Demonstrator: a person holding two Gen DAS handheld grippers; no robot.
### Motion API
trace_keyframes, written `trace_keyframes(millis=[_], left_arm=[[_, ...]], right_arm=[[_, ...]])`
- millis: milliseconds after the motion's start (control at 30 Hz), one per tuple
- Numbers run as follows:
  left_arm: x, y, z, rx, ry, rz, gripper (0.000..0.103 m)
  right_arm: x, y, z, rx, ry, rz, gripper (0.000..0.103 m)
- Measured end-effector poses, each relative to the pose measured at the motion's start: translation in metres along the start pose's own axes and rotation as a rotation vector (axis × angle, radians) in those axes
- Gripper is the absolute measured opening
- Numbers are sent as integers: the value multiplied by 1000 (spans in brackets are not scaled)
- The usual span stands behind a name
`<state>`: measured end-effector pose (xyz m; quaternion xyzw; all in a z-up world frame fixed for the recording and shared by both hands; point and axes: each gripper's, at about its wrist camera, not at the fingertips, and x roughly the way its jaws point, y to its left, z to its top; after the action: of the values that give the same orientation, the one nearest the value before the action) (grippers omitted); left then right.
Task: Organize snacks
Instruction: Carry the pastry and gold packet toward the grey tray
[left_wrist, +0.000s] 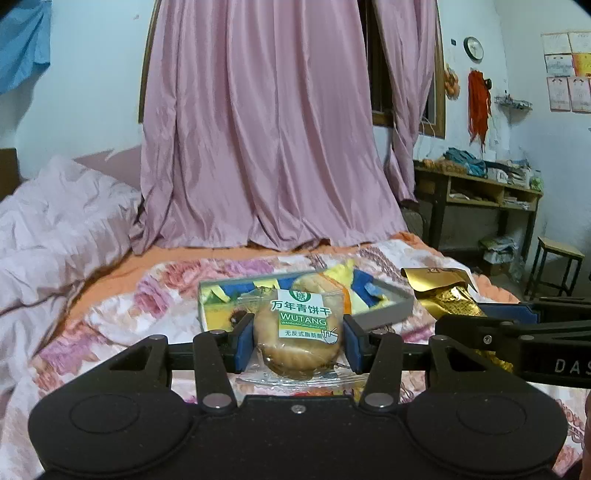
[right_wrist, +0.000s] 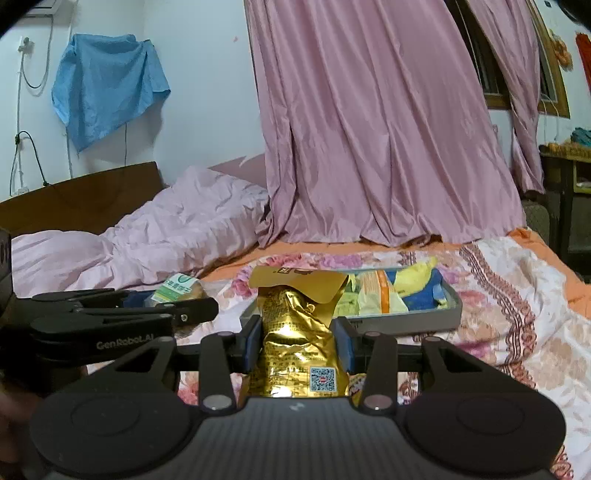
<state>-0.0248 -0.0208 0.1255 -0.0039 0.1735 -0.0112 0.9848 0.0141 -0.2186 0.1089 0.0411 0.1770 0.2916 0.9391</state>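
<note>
Left wrist view: left gripper (left_wrist: 298, 341) jaws clamp a biscuit packet (left_wrist: 298, 332); right gripper (right_wrist: 298, 343) jaws pinch a gold pouch (right_wrist: 295, 332), both poised near the tray (right_wrist: 452, 308) for sorting.

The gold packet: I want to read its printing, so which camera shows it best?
The right wrist view. There the gold packet fills the centre, gripped by the right tool, with its QR code and text facing the camera. The left wrist view shows only a crumpled part of it at the right, partly hidden behind the right tool.
</note>
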Motion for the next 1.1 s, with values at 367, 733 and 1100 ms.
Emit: trace_keyframes(millis=[367, 733, 1100], left_arm=[[17, 10, 23, -4, -34, 17, 50], [79, 26, 27, -53, -21, 9, 50], [164, 62, 28, -142, -19, 47, 50]], right_arm=[[14, -1, 27, -10, -58, 8, 46], [67, -11, 42, -10, -46, 14, 46], [134, -24, 55, -28, -43, 11, 46]])
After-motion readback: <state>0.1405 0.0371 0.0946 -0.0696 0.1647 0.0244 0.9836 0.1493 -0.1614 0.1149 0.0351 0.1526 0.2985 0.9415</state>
